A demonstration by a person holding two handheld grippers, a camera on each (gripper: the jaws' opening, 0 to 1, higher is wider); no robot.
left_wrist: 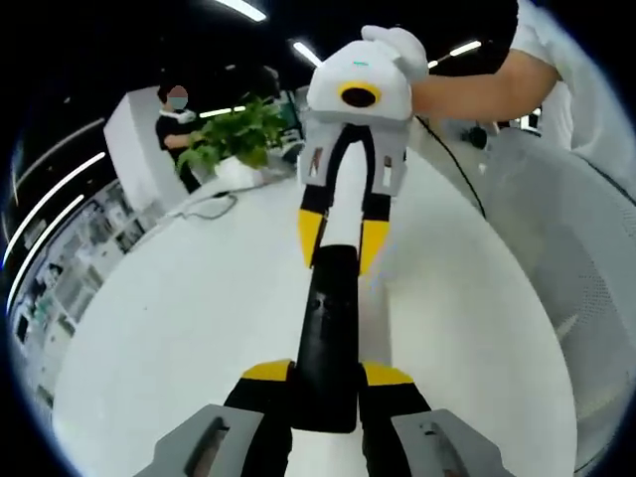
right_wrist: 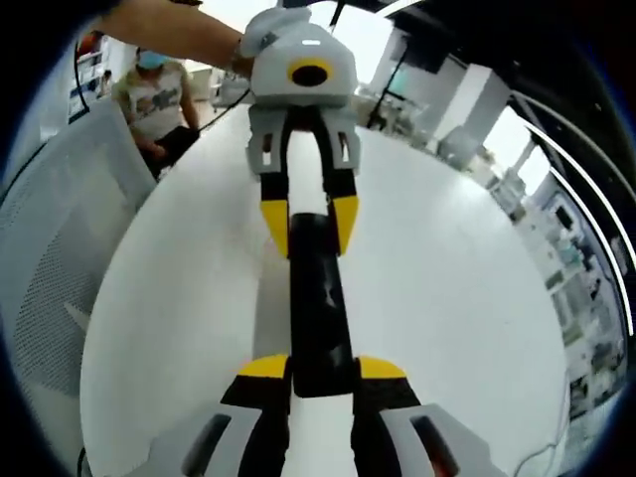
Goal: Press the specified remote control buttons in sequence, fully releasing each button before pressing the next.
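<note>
The remote (left_wrist: 325, 338) is black, the table (left_wrist: 179, 328) under it white, and the gripper fingertips (left_wrist: 266, 371) beside it yellow.

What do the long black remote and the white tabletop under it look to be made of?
Long black remote: likely plastic with a semi-gloss finish, since it shows faint sheen and moulded keys. White round tabletop: smooth matte laminate or painted board, judging by its even colour and soft reflections.

Left gripper (left_wrist: 326, 373) and right gripper (right_wrist: 321, 368) face each other, fingers closed on opposite ends of the remote; a gloved hand (left_wrist: 397, 45) grips the right one
</note>
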